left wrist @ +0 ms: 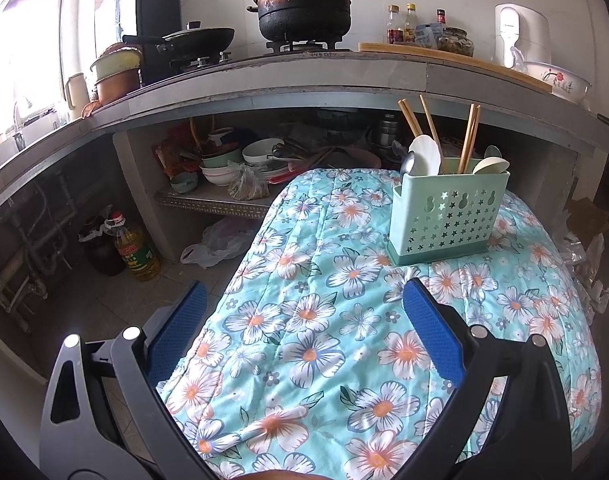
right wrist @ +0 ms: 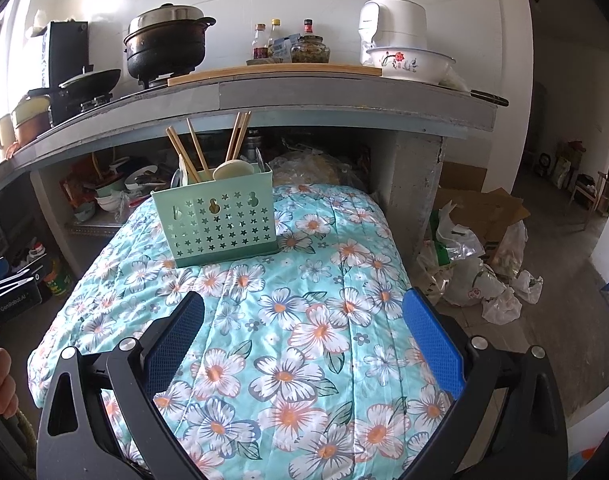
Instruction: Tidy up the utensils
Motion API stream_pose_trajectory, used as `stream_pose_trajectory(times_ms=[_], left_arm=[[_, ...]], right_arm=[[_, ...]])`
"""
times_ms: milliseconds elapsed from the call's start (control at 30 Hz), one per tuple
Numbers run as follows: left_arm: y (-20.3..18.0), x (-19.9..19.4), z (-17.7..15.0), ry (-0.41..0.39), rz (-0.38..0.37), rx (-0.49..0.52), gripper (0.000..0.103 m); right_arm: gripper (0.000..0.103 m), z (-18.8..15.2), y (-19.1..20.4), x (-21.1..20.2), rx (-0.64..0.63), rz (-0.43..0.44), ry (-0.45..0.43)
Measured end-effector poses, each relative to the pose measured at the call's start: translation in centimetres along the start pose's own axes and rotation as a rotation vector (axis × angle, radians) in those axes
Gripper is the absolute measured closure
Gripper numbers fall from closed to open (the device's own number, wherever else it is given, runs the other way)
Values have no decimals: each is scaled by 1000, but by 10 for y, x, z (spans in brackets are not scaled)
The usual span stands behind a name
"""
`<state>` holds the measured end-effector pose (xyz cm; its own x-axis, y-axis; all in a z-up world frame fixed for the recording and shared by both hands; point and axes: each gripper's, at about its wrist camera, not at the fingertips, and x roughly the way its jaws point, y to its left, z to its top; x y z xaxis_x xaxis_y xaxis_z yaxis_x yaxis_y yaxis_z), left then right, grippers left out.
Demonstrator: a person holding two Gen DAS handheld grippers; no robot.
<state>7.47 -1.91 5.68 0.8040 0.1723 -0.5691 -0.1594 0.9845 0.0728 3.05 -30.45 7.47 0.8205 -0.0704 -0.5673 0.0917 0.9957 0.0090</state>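
Where holder [left wrist: 446,216] hides them, spoon [left wrist: 424,154] handles.

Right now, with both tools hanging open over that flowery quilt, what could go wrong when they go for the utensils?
The caddy stands on a soft, rounded quilt, so a nudge from either tool could tip it. The chopsticks lean out at different angles; pulling one may drag the others or the white spoons along. The left tool and right tool both point toward the caddy and might collide.
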Motion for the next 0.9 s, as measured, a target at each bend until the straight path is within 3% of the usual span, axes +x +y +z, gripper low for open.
stream_pose_trajectory(times_ms=[900], left_arm=[[0,3,-1,11,-5,3,8]], right_arm=[[6,0,2,0,-9,9,1]])
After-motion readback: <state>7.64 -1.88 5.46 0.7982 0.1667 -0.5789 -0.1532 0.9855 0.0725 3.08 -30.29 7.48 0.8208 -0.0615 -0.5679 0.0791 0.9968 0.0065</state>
